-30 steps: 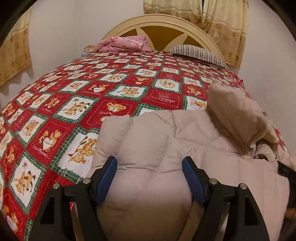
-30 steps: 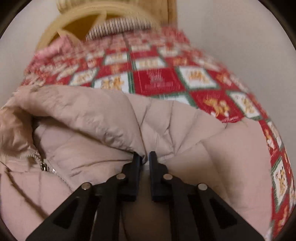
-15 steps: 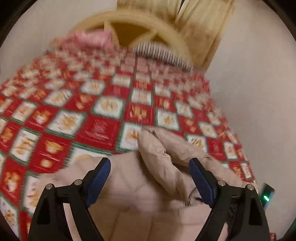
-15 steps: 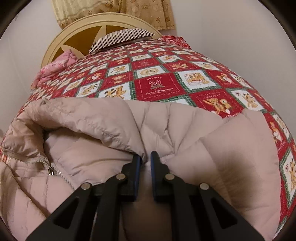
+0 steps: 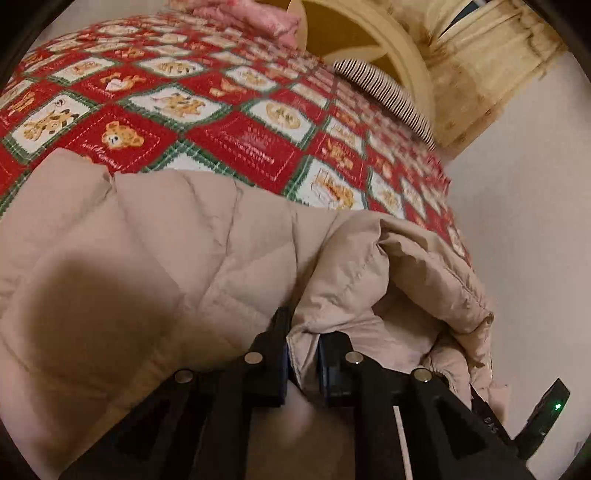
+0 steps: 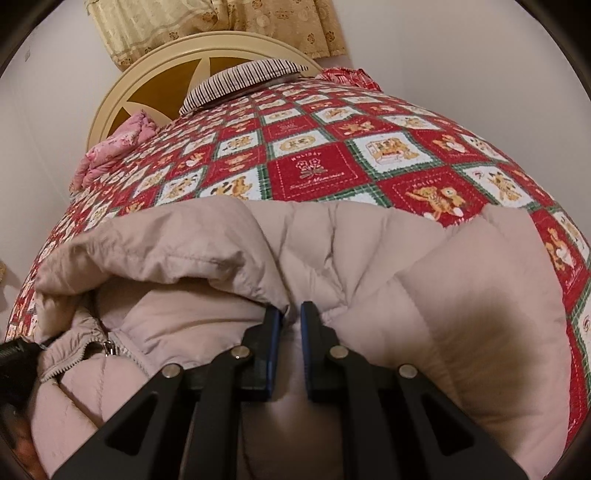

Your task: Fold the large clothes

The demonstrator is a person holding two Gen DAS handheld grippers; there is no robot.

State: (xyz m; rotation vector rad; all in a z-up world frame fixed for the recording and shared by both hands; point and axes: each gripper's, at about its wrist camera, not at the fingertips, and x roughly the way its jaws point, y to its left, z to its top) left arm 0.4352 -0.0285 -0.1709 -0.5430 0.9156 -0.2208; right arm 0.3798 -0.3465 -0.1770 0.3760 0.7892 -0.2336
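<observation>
Lying across the near end of the bed, a beige quilted puffer jacket (image 5: 192, 251) covers the foot of a red, green and white teddy-bear patchwork quilt (image 5: 236, 140).

Left wrist view: the left gripper (image 5: 302, 354) has its black fingers drawn close together, pinching a folded edge of the jacket between the blue-lined pads. To the right of the grip, the fabric bunches into a raised, hollow fold near the quilt's right edge. A dark shadow falls on the jacket's left part. At the bed's far end stand a cream arched headboard (image 5: 399, 48), a striped pillow (image 5: 384, 92) and a pink bundle of bedding (image 5: 251, 18). Yellow patterned curtains (image 5: 491, 55) hang behind the headboard. A black device with a green light (image 5: 546, 413) sits at the lower right.

Right wrist view: the right gripper (image 6: 291, 347) is likewise nearly closed, clamped on a seam of the jacket (image 6: 406, 280) with a thin strip of fabric showing between the pads. A thick rolled flap of the jacket lies left of the grip, and an opened zipper (image 6: 107, 347) shows at lower left. Beyond, the quilt (image 6: 317, 173) runs to the headboard (image 6: 155, 74), the striped pillow (image 6: 243, 77) and the pink bedding (image 6: 114, 147) at the far left corner, with curtains (image 6: 221, 22) above.
</observation>
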